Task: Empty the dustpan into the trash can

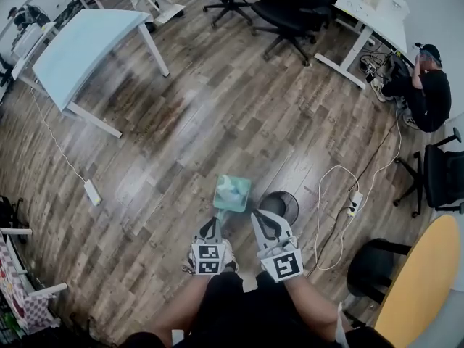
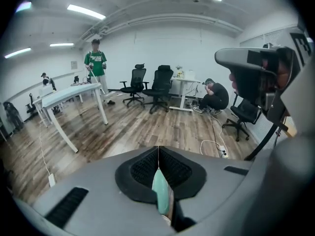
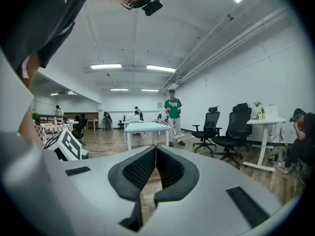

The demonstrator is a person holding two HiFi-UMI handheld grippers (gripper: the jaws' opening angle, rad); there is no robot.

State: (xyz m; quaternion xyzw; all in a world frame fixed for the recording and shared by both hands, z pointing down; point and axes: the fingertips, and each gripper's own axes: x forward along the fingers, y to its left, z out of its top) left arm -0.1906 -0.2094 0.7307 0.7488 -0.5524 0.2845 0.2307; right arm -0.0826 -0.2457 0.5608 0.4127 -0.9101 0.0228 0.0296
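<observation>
Slippage at the handle is what could undo you here: your left gripper (image 1: 212,227) has its jaws pressed fully together on the thin teal plastic handle (image 2: 160,191) of the dustpan. That is a narrow purchase, and if the pan twists in the pads while you tip it, the contents would likely land on the wood-plank floor (image 1: 181,122) rather than in the bin. Your right gripper (image 1: 267,223) is closed too, pads meeting at the tips with nothing between them, so it offers no support as things stand. Just beyond the left jaws is the square teal dustpan (image 1: 232,192), beside the round black mesh trash can (image 1: 281,205) and not yet over its mouth; tip early and you would miss the rim, or knock the light can over. What lies in the pan is too blurred to tell. To the right of the can a white cable (image 1: 335,167) loops across the floor to a power strip (image 1: 354,203) — a snag if you step that way. Farther off stand a pale blue table (image 1: 87,46) and black office chairs (image 1: 290,9).
</observation>
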